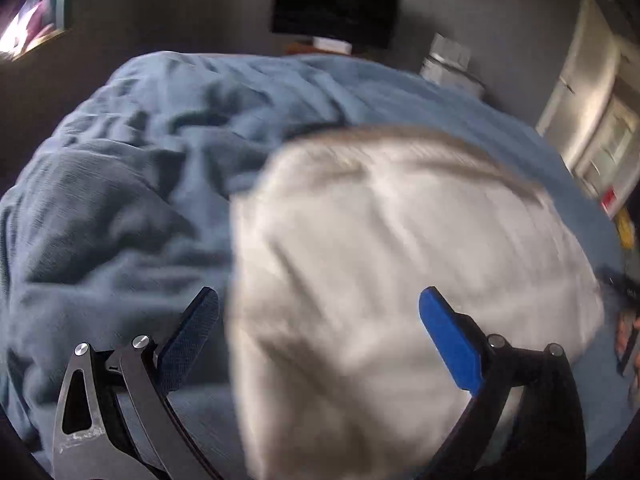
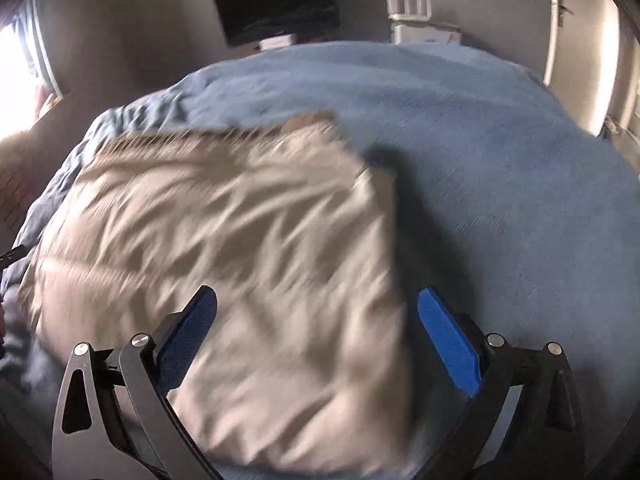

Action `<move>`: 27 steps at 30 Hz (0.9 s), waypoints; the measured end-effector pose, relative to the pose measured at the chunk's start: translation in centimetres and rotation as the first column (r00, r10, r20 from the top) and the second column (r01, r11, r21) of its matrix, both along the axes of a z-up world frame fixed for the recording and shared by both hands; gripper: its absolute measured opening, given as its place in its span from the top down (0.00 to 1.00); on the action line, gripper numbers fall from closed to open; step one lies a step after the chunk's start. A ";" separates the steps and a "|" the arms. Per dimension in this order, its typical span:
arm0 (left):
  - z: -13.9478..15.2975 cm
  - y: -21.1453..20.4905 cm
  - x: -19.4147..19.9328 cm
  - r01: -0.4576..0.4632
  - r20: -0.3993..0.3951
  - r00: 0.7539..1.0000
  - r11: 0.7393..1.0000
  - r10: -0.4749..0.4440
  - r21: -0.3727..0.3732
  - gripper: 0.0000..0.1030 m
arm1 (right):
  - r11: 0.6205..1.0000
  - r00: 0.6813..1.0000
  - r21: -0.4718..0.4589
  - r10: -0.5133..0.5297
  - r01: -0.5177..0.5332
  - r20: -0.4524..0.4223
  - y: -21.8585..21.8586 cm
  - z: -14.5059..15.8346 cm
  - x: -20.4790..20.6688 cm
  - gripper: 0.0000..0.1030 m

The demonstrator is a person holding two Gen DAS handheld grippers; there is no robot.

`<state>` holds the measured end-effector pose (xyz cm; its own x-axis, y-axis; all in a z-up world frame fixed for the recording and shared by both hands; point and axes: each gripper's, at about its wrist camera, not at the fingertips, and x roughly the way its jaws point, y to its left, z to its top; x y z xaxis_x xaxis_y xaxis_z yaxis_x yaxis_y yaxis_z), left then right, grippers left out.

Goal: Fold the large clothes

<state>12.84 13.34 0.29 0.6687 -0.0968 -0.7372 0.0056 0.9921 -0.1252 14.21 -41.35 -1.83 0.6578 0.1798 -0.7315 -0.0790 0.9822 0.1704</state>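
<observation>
A beige garment lies folded into a rough rectangle on a blue blanket; the view is motion-blurred. My left gripper is open above the garment's left edge, holding nothing. In the right wrist view the same garment lies on the blanket, with its right edge between the fingers. My right gripper is open and empty above the garment's near right part.
A dark screen stands against the grey wall beyond the bed, with white boxes to its right. A door is at the far right. A bright window is at the left. The blanket is rumpled at the left.
</observation>
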 end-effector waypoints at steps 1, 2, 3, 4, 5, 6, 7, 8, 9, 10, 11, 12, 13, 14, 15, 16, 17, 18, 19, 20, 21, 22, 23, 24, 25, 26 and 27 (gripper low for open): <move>-0.1 0.9 1.1 -0.013 -0.003 1.000 1.000 0.012 -0.013 0.07 | 1.000 1.000 -0.003 -0.002 0.002 0.003 -0.2 0.2 0.4 0.09; -0.3 1.6 1.9 -0.021 -0.011 1.000 1.000 0.020 -0.018 0.07 | 1.000 1.000 -0.010 -0.005 0.005 0.003 -0.7 0.3 1.6 0.11; -0.8 2.4 3.1 -0.022 -0.026 0.999 0.999 0.021 -0.028 0.08 | 1.000 1.000 -0.015 -0.006 0.006 0.000 -0.8 0.3 2.4 0.14; -1.2 2.8 4.1 -0.014 -0.041 0.999 0.999 0.012 -0.032 0.12 | 1.000 1.000 -0.016 -0.002 0.002 -0.007 -1.0 0.2 3.7 0.16; -2.0 3.1 5.1 -0.003 -0.069 0.998 1.000 0.001 -0.029 0.14 | 1.000 1.000 -0.016 0.003 -0.004 -0.016 -1.2 0.0 4.8 0.18; -2.7 3.4 5.9 0.010 -0.095 0.995 1.000 -0.012 -0.029 0.16 | 1.000 1.000 -0.020 0.009 -0.009 -0.026 -1.2 -0.4 5.9 0.19; -3.8 3.4 7.0 0.034 -0.130 0.991 0.999 -0.037 -0.028 0.15 | 0.999 0.999 -0.031 0.022 -0.024 -0.043 -1.1 -0.9 6.9 0.19; -4.2 3.5 7.2 0.046 -0.143 0.989 0.999 -0.049 -0.025 0.15 | 0.999 0.997 -0.038 0.034 -0.037 -0.062 -1.1 -1.4 7.7 0.19; -4.7 3.6 7.7 0.064 -0.150 0.986 0.997 -0.069 -0.034 0.15 | 0.998 0.996 -0.045 0.040 -0.043 -0.075 -1.0 -1.8 8.2 0.19; -5.1 3.7 8.2 0.078 -0.153 0.985 0.996 -0.084 -0.047 0.15 | 0.997 0.994 -0.041 0.057 -0.060 -0.089 -1.2 -2.4 8.6 0.19; -5.4 3.8 8.7 0.090 -0.156 0.983 0.994 -0.100 -0.069 0.15 | 0.997 0.992 -0.032 0.071 -0.075 -0.099 -1.2 -2.7 9.0 0.19; -5.8 4.0 9.2 0.099 -0.159 0.981 0.990 -0.114 -0.098 0.15 | 0.996 0.989 -0.009 0.090 -0.092 -0.113 -1.4 -3.2 9.4 0.19; -6.2 4.3 9.6 0.105 -0.166 0.978 0.987 -0.125 -0.125 0.15 | 0.995 0.988 0.007 0.098 -0.097 -0.121 -1.5 -3.5 9.4 0.19; -6.6 4.6 9.7 0.106 -0.171 0.977 0.983 -0.131 -0.149 0.15 | 0.994 0.985 0.051 0.106 -0.100 -0.137 -2.0 -4.0 9.6 0.19; -7.0 5.0 9.8 0.107 -0.170 0.975 0.976 -0.140 -0.188 0.15 | 0.992 0.983 0.085 0.109 -0.097 -0.147 -2.3 -4.3 9.6 0.19; -7.2 5.2 9.8 0.110 -0.168 0.975 0.972 -0.147 -0.208 0.17 | 0.986 0.980 0.139 0.114 -0.092 -0.162 -2.9 -4.8 9.6 0.19; -7.5 5.6 9.6 0.119 -0.160 0.974 0.963 -0.161 -0.241 0.18 | 0.978 0.977 0.188 0.122 -0.088 -0.177 -3.5 -5.2 9.6 0.19; -7.7 5.9 9.5 0.130 -0.156 0.971 0.951 -0.179 -0.281 0.23 | 0.966 0.972 0.243 0.133 -0.083 -0.195 -4.0 -5.7 9.6 0.19; -7.9 6.1 9.7 0.138 -0.156 0.968 0.938 -0.195 -0.318 0.27 | 0.953 0.967 0.294 0.143 -0.077 -0.211 -4.5 -6.1 9.6 0.19; -8.1 6.2 9.7 0.145 -0.155 0.966 0.930 -0.207 -0.338 0.29 | 0.942 0.964 0.327 0.150 -0.073 -0.219 -4.8 -6.4 9.7 0.20; -8.2 6.2 10.0 0.164 -0.149 0.961 0.914 -0.233 -0.370 0.37 | 0.930 0.961 0.361 0.160 -0.071 -0.224 -5.0 -6.7 10.1 0.23; -8.3 6.1 10.2 0.173 -0.141 0.960 0.908 -0.243 -0.382 0.37 | 0.921 0.960 0.384 0.166 -0.069 -0.224 -5.1 -7.0 10.2 0.25; -8.4 5.9 10.5 0.177 -0.136 0.960 0.904 -0.246 -0.389 0.37 | 0.909 0.961 0.411 0.166 -0.062 -0.223 -5.1 -7.2 10.6 0.28; -8.6 5.8 10.9 0.178 -0.130 0.960 0.901 -0.247 -0.396 0.37 | 0.897 0.962 0.439 0.164 -0.053 -0.219 -5.2 -7.4 11.1 0.32; -8.8 5.7 11.2 0.179 -0.123 0.961 0.898 -0.246 -0.401 0.36 | 0.884 0.964 0.464 0.167 -0.053 -0.208 -5.1 -7.6 11.6 0.36; -9.1 5.5 11.7 0.178 -0.114 0.963 0.896 -0.243 -0.408 0.35 | 0.870 0.965 0.490 0.175 -0.059 -0.194 -4.9 -7.8 12.1 0.45; -9.4 5.4 12.0 0.175 -0.105 0.966 0.894 -0.238 -0.413 0.33 | 0.859 0.967 0.510 0.174 -0.055 -0.189 -4.8 -8.0 12.6 0.49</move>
<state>24.88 18.73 -9.07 0.4869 -0.5261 -0.6972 0.1552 0.8376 -0.5238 26.78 -46.11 -9.88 0.4427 0.6213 -0.6465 -0.0875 0.7475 0.6585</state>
